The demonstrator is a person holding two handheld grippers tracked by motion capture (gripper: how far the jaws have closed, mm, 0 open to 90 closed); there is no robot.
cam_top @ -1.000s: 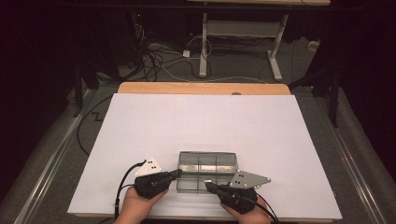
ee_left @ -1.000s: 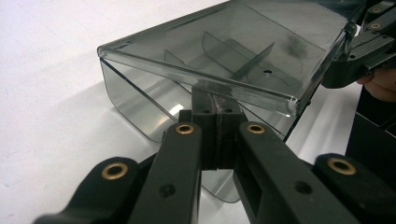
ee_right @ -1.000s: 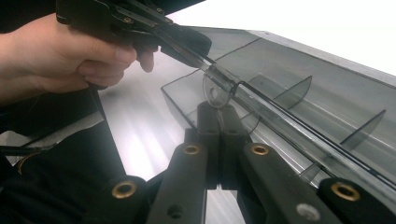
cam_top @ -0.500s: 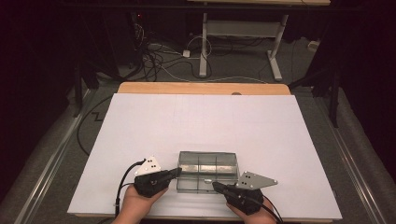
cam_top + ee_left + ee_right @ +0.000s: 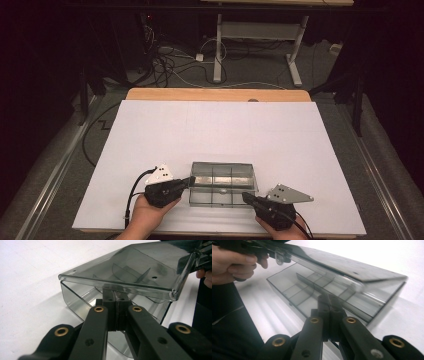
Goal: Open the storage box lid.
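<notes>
Lifting is under way on the clear box (image 5: 222,184) at the near edge of the white table (image 5: 150,130): the lid (image 5: 140,267) stands partly raised, propped by the closed left gripper (image 5: 189,181), while the closed right gripper (image 5: 245,197) holds nothing and full opening remains.

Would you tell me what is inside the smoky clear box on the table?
Thin dividers split the box into small compartments, and those in view look empty. The half-raised lid and the shut jaws hide parts of the floor.
</notes>
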